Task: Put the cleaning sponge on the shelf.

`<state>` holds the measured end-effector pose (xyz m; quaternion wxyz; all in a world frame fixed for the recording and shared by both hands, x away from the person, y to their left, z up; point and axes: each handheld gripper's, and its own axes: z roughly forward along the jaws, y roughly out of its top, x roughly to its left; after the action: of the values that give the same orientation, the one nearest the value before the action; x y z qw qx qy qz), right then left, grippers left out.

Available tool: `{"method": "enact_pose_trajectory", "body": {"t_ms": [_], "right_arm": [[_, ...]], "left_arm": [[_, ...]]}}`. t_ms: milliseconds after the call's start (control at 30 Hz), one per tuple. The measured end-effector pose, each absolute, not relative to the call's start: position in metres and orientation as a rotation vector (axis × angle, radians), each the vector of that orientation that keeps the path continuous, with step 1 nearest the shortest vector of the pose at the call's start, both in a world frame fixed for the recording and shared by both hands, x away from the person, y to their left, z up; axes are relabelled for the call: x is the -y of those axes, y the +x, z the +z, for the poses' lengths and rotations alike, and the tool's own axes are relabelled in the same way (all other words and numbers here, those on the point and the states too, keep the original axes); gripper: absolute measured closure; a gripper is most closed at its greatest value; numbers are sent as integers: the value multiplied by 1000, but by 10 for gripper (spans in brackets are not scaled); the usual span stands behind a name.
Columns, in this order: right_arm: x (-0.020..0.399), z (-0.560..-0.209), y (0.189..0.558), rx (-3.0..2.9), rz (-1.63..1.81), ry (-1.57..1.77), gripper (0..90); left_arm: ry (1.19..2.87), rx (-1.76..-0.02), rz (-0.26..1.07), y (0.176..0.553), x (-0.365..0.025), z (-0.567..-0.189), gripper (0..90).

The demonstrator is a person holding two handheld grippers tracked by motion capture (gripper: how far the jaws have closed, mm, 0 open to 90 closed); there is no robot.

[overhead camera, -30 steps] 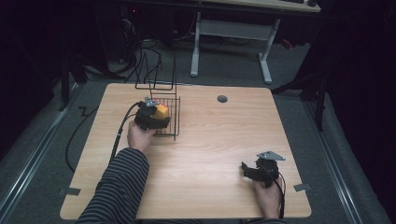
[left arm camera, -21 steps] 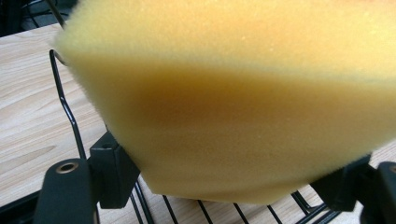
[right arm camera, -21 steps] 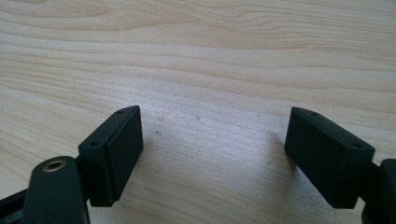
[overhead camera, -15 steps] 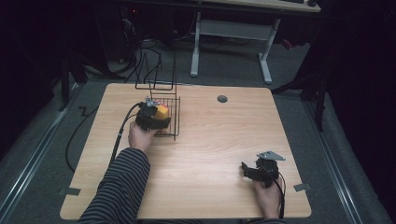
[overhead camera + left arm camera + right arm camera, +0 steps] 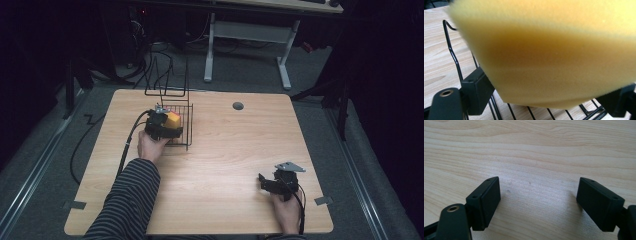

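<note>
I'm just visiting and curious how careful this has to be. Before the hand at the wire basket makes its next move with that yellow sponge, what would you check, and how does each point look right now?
1. Yellow sponge over the wire basket: ok, basket wires show beneath it.
2. Left gripper letting go: its jaws have just been opening, the sponge between them; whether the pads have come free, cannot tell.
3. Sponge resting on the basket floor: cannot tell.
4. Right gripper out of the way: ok, open with nothing between its jaws, over bare table.
5. Basket standing flat on the table: ok.
</note>
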<state>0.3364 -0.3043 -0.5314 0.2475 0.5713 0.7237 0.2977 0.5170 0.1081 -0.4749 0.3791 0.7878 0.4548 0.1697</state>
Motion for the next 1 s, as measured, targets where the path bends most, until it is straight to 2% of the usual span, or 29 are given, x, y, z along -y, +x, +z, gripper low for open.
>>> {"method": "enact_pose_trajectory", "body": {"t_ms": [333,1000], "right_arm": [[304,-531,336,-1973,812,1557,195],[304,-531,336,-1973,812,1558,195]], "left_arm": [[2015,-1161,431,514,-110,-471,3],[1973,-1098,473,484,-123,-456,12]]}}
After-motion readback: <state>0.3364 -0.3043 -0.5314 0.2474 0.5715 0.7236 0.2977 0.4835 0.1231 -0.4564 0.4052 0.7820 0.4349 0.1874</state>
